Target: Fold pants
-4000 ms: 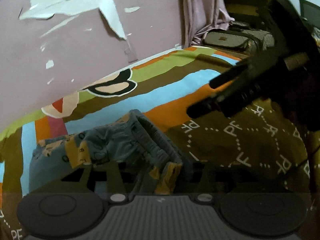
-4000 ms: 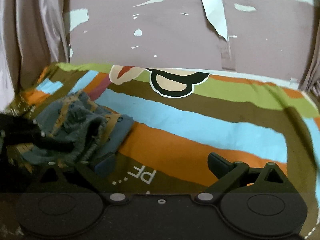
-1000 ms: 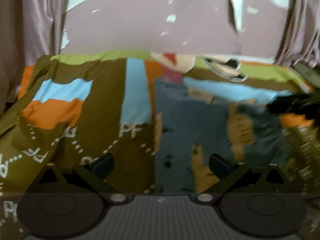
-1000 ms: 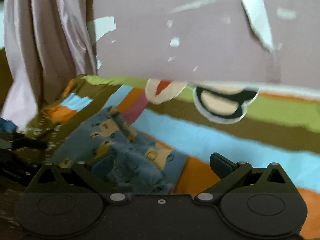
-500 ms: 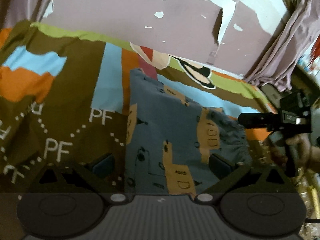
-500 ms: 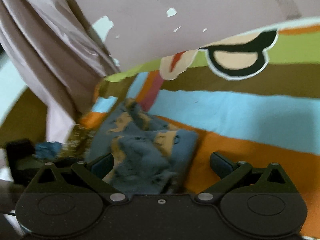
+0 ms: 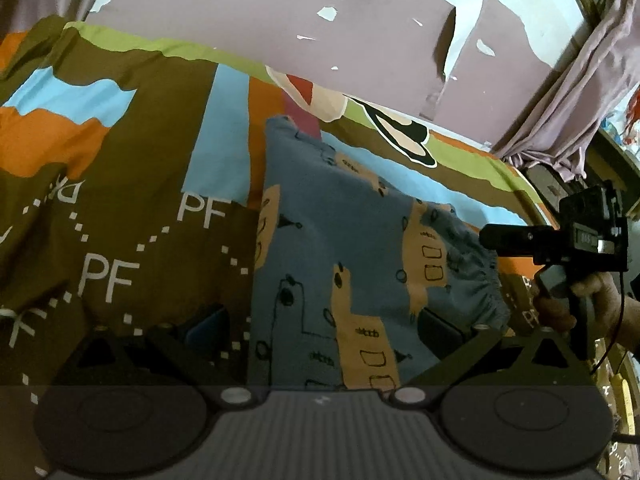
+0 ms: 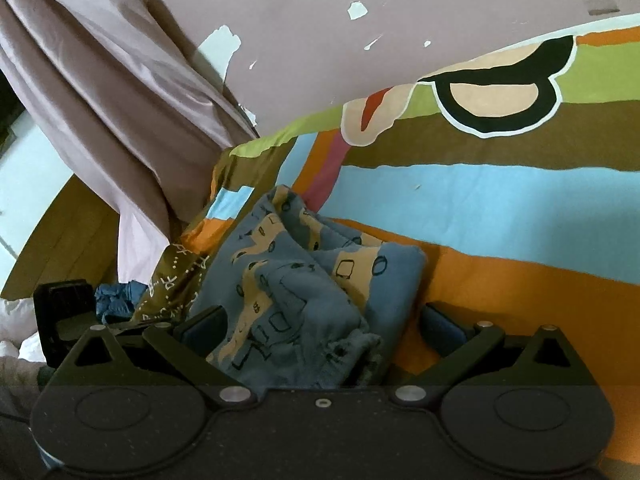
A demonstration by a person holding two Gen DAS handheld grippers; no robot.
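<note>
Both the left hand-held gripper (image 7: 322,330) and right hand-held gripper (image 8: 322,326) hover spread wide, empty, over the blue patterned pants (image 7: 352,264) lying on the bed (image 7: 160,184).

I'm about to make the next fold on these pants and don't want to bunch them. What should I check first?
1. Left gripper open: ok.
2. Right gripper open: ok.
3. Pants lying on the bedspread, neither gripper holding them: ok.
4. Cloth flat: not ok, the waistband end is rumpled in the right wrist view.
5. Both legs aligned: cannot tell.
6. Grippers apart from each other: ok.
</note>
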